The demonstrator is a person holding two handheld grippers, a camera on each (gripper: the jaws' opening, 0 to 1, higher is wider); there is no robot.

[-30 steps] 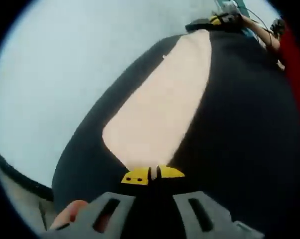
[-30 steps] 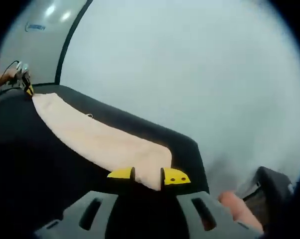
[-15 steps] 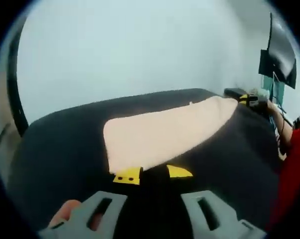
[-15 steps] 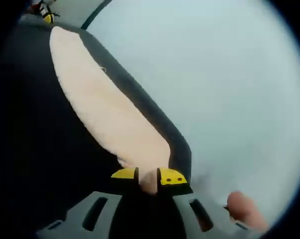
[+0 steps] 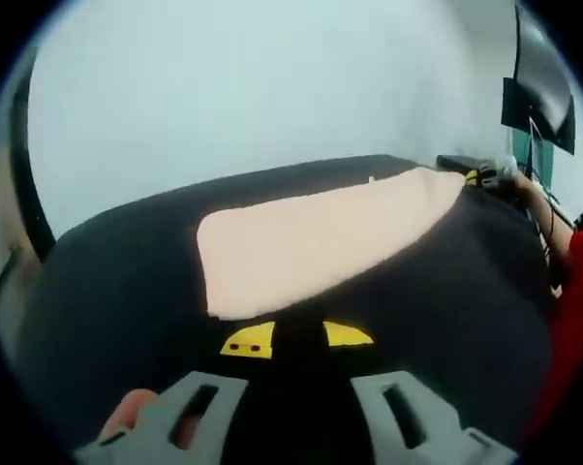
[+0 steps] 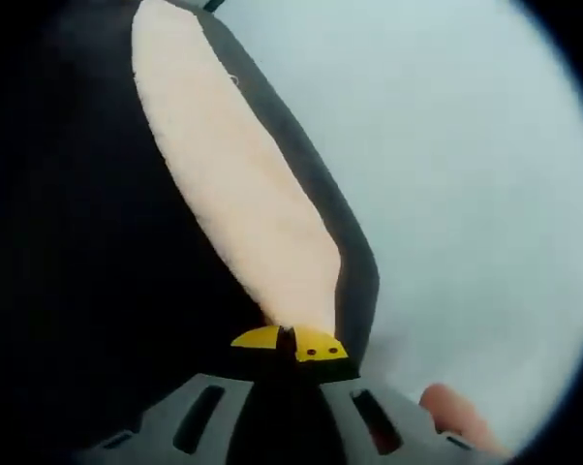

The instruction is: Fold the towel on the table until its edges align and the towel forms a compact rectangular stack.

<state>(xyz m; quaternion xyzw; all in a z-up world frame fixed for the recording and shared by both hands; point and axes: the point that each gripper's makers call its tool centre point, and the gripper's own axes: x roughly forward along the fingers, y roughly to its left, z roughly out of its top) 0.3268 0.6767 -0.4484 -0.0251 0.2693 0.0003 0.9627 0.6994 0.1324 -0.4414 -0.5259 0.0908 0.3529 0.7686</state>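
The towel (image 5: 316, 247) is lying flat as a long pale strip on the black table (image 5: 127, 291), running along the table's far edge in front of a pale wall (image 5: 243, 87).

In the left gripper view, the left gripper (image 5: 298, 336) is hovering just short of the towel's near end, its yellow tips spread with a clear gap of dark table between them and nothing held. A fingertip (image 5: 127, 417) of the hand holding it is showing at the lower left, beside the grey frame. At the towel's far end the right gripper (image 5: 485, 176) is sitting at the corner, with the person's forearm (image 5: 538, 208) reaching in behind it and a red sleeve (image 5: 572, 320) along the right side.

In the right gripper view, the right gripper (image 6: 288, 344) is tilted so the towel (image 6: 238, 194) runs away up the view. Its yellow tips are pressed together, pinching the towel's near end. A fingertip (image 6: 456, 417) is showing at the lower right.
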